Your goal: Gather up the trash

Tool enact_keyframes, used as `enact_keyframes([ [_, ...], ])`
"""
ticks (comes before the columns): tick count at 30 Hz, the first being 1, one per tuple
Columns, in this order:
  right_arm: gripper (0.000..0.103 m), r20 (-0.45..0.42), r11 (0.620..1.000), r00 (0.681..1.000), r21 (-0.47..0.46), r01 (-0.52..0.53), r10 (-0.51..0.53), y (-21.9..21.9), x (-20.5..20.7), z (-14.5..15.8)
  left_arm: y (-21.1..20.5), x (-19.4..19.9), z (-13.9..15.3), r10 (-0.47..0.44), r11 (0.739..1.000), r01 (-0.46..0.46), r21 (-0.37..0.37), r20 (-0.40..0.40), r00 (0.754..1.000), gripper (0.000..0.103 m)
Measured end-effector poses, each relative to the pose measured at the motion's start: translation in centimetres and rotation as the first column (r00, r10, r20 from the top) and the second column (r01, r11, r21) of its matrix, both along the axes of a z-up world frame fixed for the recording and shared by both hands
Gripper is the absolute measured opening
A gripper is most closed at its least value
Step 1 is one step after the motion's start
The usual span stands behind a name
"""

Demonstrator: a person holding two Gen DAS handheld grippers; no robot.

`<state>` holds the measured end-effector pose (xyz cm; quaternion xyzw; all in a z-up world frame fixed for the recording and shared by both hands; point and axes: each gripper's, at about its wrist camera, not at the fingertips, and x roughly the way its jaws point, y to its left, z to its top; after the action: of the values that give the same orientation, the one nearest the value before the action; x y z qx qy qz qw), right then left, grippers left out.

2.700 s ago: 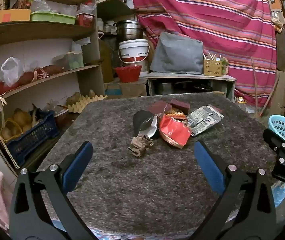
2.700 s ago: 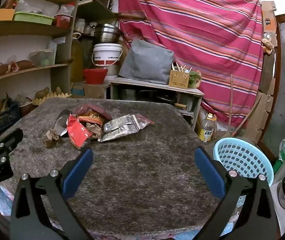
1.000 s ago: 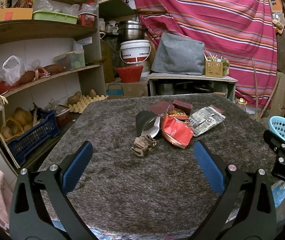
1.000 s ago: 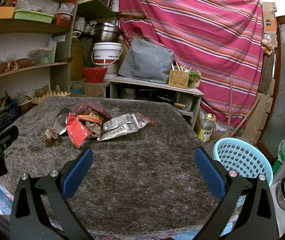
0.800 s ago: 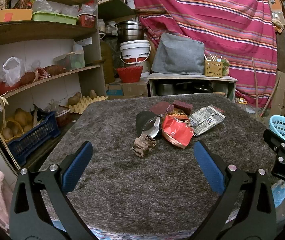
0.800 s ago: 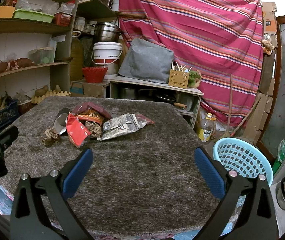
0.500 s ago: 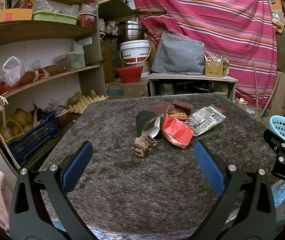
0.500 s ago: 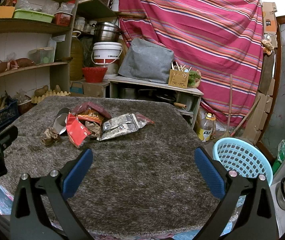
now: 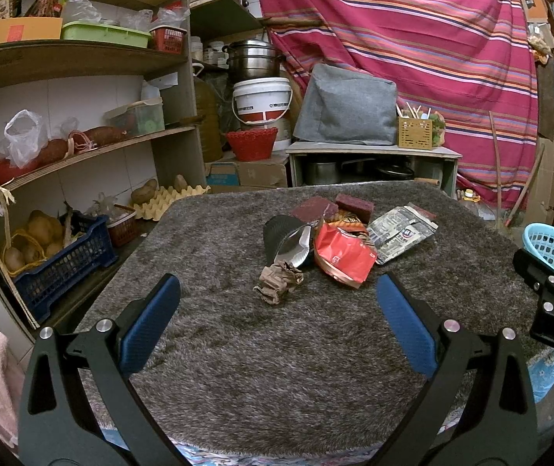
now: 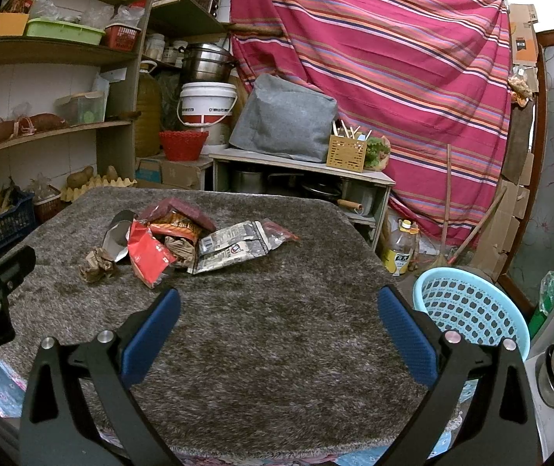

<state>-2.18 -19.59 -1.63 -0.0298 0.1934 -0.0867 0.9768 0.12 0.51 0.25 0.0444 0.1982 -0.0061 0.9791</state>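
Holding both tools above the near edge of the shaggy grey-brown rug-covered table (image 9: 316,369), we have the left gripper (image 9: 277,318) spread wide with nothing between its blue pads (image 9: 148,322), and the right gripper (image 10: 277,320) spread just as wide and just as empty. We see the trash heaped toward the far middle of the table, well apart from both tools: a crumpled brown paper wad (image 9: 279,281) lies nearest the left gripper, touching a black-and-silver foil pouch (image 9: 288,242), and just beside that sits a crinkled red snack bag (image 9: 343,256). Next comes a silver printed wrapper (image 9: 401,233) lying flat, with a dark red packet (image 9: 314,209) and an orange printed bag (image 10: 178,227) behind (partly covered by the others). From the right wrist view we find the light blue perforated plastic basket (image 10: 471,310) standing on the floor just beside the table's right edge, below the tabletop. Wooden shelves (image 9: 75,58) line the left wall.
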Motion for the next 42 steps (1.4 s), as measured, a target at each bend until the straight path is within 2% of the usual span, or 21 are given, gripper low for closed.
enact_keyframes([
  [22,0.099,0.0,1.0,1.0,-0.001,0.001,-0.001,-0.2,-0.1,0.1,0.1,0.1,0.0,0.002,1.0,-0.002,0.006,0.0,1.0,0.098],
  [38,0.099,0.012,1.0,1.0,0.003,0.012,-0.012,-1.6,0.0,0.5,1.1,1.9,-0.4,0.021,1.0,-0.021,0.019,-0.016,1.0,0.098],
  [42,0.099,-0.004,1.0,1.0,0.003,0.021,-0.021,-1.8,0.4,0.5,1.7,2.4,-0.4,0.023,1.0,-0.023,-0.003,-0.031,0.999,0.098],
])
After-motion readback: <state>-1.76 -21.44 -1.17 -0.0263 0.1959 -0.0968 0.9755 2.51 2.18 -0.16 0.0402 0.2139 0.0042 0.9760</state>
